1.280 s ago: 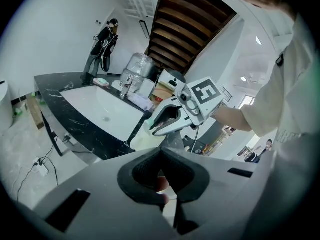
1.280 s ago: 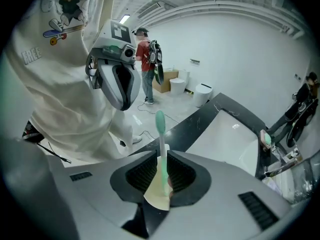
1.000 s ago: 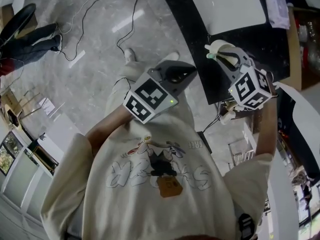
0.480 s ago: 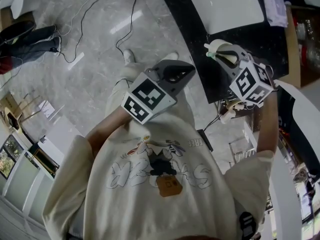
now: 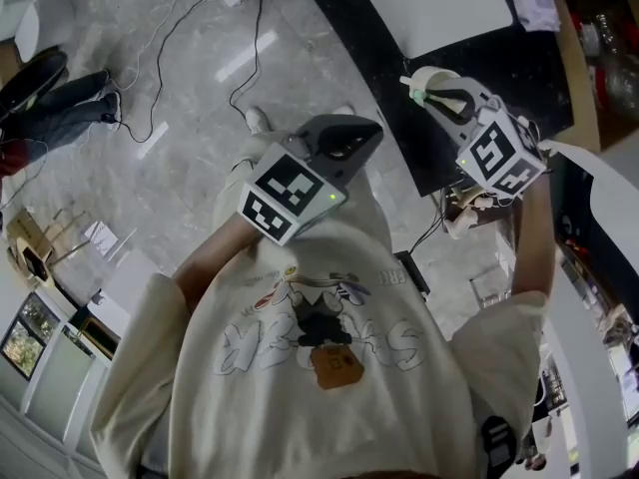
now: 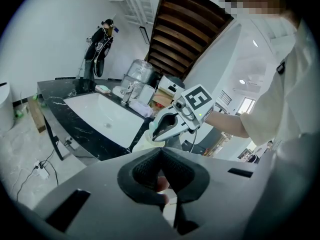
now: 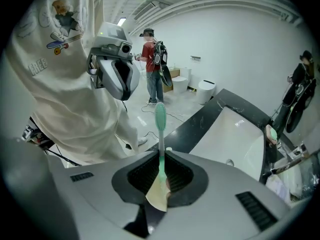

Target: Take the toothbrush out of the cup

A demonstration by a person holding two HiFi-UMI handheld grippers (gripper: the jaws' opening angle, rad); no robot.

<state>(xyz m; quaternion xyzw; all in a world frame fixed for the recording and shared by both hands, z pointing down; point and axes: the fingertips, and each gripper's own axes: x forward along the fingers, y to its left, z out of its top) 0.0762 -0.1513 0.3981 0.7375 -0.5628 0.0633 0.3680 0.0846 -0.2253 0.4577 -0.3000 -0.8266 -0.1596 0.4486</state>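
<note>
My right gripper (image 5: 436, 96) hangs over a cream cup (image 5: 427, 78) at the near edge of the black counter (image 5: 519, 78). It is shut on a toothbrush (image 7: 160, 129) with a white and green handle. The green brush head sticks out past the fingertips of the right gripper (image 7: 161, 156). Behind the pads a piece of the cup (image 7: 159, 196) shows at the handle's lower end. I cannot tell whether that end is inside it. My left gripper (image 5: 367, 133) is held in front of my chest, shut and empty (image 6: 161, 151). From there I see the right gripper (image 6: 157, 134) above the cup (image 6: 142, 145).
A white sink basin (image 5: 439, 3) is set in the counter beyond the cup, with a tap (image 6: 127, 91) and small items behind it. Cables (image 5: 190, 18) trail over the marble floor. A person in red (image 7: 152, 66) stands far off near a toilet (image 7: 206, 90).
The head view has slid a little. Both grippers keep their places, the right one still over the cup.
</note>
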